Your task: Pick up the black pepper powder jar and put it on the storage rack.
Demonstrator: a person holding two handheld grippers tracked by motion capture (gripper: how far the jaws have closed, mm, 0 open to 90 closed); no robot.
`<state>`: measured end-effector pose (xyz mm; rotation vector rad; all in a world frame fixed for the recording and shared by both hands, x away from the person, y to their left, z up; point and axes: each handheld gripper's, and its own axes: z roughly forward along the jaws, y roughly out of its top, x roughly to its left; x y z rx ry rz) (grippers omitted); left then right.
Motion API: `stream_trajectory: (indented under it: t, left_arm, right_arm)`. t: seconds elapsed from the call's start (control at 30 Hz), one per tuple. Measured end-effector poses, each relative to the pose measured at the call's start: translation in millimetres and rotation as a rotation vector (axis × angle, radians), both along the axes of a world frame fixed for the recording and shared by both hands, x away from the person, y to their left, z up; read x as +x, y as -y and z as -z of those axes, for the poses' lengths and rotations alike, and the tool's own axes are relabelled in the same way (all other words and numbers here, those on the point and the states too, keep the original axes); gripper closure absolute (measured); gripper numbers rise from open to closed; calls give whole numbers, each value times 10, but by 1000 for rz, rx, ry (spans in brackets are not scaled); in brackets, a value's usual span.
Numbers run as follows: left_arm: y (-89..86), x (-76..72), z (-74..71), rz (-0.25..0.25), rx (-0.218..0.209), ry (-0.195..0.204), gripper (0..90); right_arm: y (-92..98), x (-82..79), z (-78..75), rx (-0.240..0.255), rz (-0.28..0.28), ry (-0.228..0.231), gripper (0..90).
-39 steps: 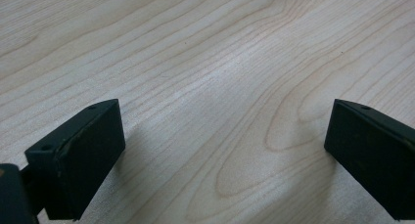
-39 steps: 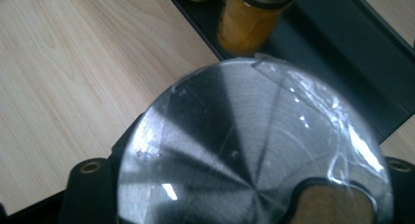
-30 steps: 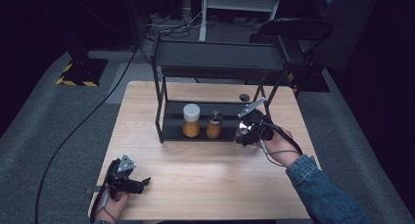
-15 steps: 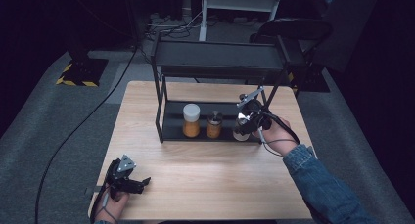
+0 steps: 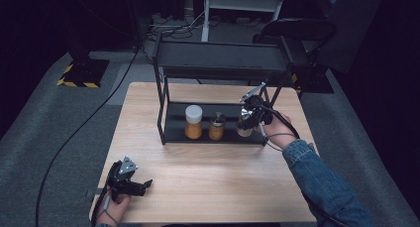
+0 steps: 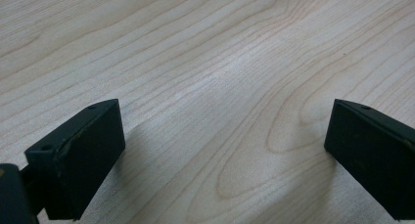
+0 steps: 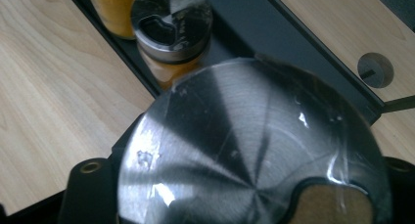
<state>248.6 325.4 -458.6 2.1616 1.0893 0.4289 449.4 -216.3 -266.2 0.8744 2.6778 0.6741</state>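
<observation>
Left gripper (image 5: 130, 183) idle at near table (image 5: 223, 187) edge, jaws spread, nothing between. Farther off, right gripper (image 5: 249, 119) clenched on upright steel-lidded shaker (image 7: 252, 145), poised at rack's lower shelf (image 5: 174, 130), open slot right of second shaker (image 5: 216, 127) and white-capped jar (image 5: 193, 122).

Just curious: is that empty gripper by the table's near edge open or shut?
Open: the left gripper has its jaws wide apart over bare table.

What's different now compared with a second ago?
The right gripper, still clamped on a metal-lidded jar, has carried it in toward the rack's lower shelf, beside the two jars already there. The left gripper stayed open near the table's edge.
</observation>
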Motion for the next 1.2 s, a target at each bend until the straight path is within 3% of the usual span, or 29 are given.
stream_trajectory:
  t: [0.53, 0.8, 1.2]
  left_arm:
    - [3, -1, -1, -2, 1, 0, 16]
    - [3, -2, -1, -2, 1, 0, 16]
    - [5, -4, -1, -4, 1, 0, 16]
  right_arm:
    - [-85, 217, 188, -5, 54, -30, 307]
    - [-152, 322, 392, -8, 77, -57, 307]
    - [-204, 383, 555, -4, 105, -78, 307]
